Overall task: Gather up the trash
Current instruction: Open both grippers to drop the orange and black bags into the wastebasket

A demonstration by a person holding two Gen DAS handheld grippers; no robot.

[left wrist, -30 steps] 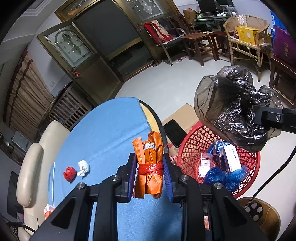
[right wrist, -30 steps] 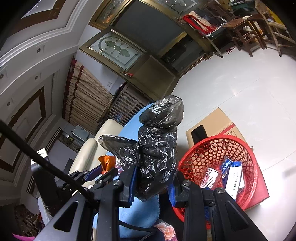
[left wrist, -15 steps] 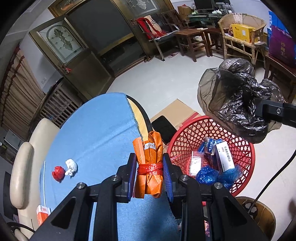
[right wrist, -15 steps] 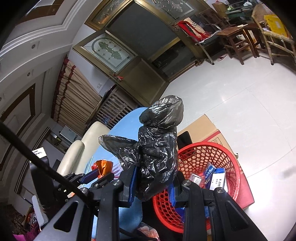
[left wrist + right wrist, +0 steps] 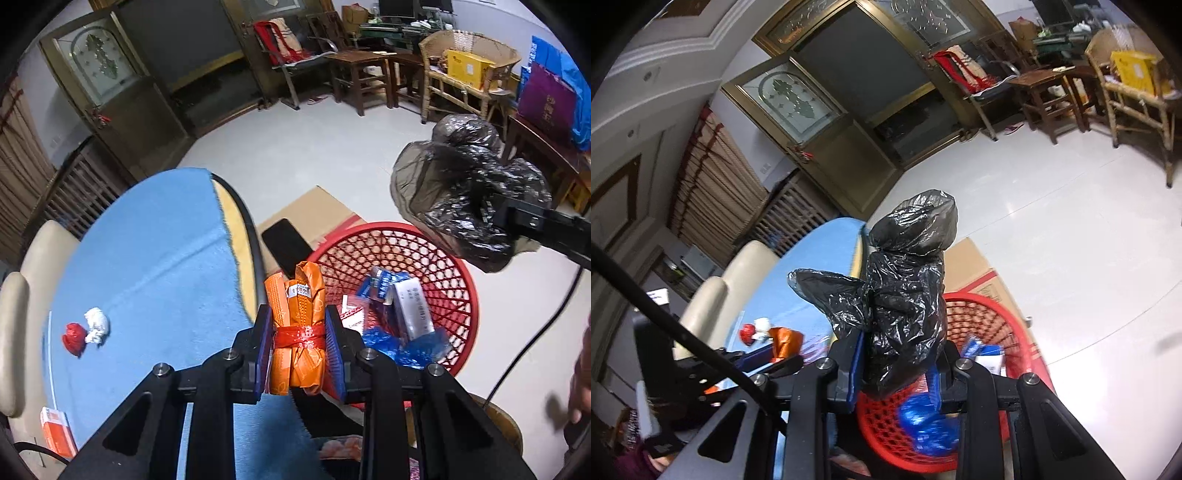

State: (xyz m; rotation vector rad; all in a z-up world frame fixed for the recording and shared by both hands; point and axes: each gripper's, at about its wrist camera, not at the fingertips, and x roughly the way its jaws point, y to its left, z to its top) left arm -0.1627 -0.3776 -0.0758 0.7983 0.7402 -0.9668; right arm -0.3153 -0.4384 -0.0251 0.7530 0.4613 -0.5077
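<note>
My left gripper point(image 5: 298, 343) is shut on an orange wrapped bundle point(image 5: 297, 325) tied with red tape, held over the table edge beside the red mesh basket point(image 5: 436, 258). My right gripper point(image 5: 897, 363) is shut on a crumpled black plastic bag point(image 5: 905, 295), held above the same basket point(image 5: 993, 317); the bag also shows in the left wrist view point(image 5: 469, 199). The basket holds blue wrappers point(image 5: 402, 343) and a white box point(image 5: 412, 304). A red wad point(image 5: 74, 338) and a white wad point(image 5: 96, 325) lie on the blue tablecloth point(image 5: 147, 258).
An orange and white box point(image 5: 57, 435) lies at the table's near left. A flattened cardboard box point(image 5: 314, 214) with a black phone point(image 5: 286, 245) lies on the floor behind the basket. A cream chair point(image 5: 14, 314) stands left of the table. Wooden chairs and tables stand at the far wall.
Both grippers have moved right and closer to the basket with their loads; the basket now sits larger and nearer under them. Grips are unchanged.
</note>
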